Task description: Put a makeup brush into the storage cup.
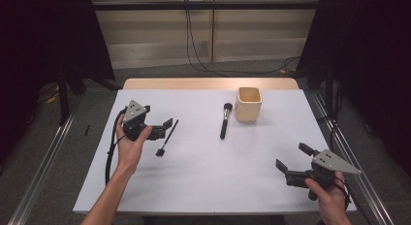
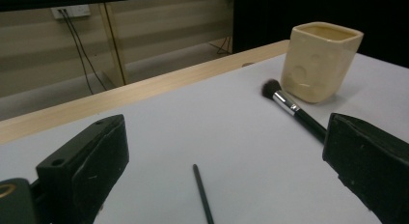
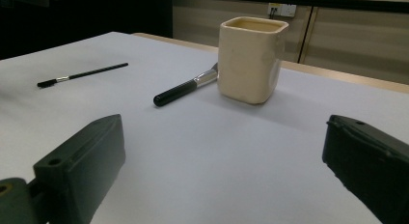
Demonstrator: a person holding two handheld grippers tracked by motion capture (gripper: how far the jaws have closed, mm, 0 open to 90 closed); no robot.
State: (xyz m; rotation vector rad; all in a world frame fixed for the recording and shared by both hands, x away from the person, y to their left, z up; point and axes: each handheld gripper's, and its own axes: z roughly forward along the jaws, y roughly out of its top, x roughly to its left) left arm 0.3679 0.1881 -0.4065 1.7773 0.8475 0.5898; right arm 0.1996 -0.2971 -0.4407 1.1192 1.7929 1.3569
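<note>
Thin brush [image 1: 167, 137] lies flat on the white desk [image 1: 208, 176], just beside the left gripper [image 1: 162, 129], its slim black handle running up and away from the person and its small dark head at the near end. In the left gripper view the handle [image 2: 202, 195] sits between the two jaws, low in frame and untouched. Judged light and stiff: a narrow rod with a short metal ferrule by the head. It will likely roll or skate on the smooth sheet if nudged from one side, and it lies so low that the fingers [image 2: 91, 161] must come almost to the desk surface to close around it. Best hold looks to be mid-handle, across the shaft, clear of the bristles, which are the soft and deformable part. Left gripper: jaws spread wide, holding nothing. Larger makeup brush [image 1: 225, 120] lies well apart to the right, fluffy head toward the far edge, just beside the cream square cup [image 1: 248, 104]; thicker handle, easier to pinch. The cup stands upright and looks rigid, ceramic-like, probably the heaviest item here. Right gripper [image 1: 293, 162] hovers at the near right corner, jaws also spread, empty.
</note>
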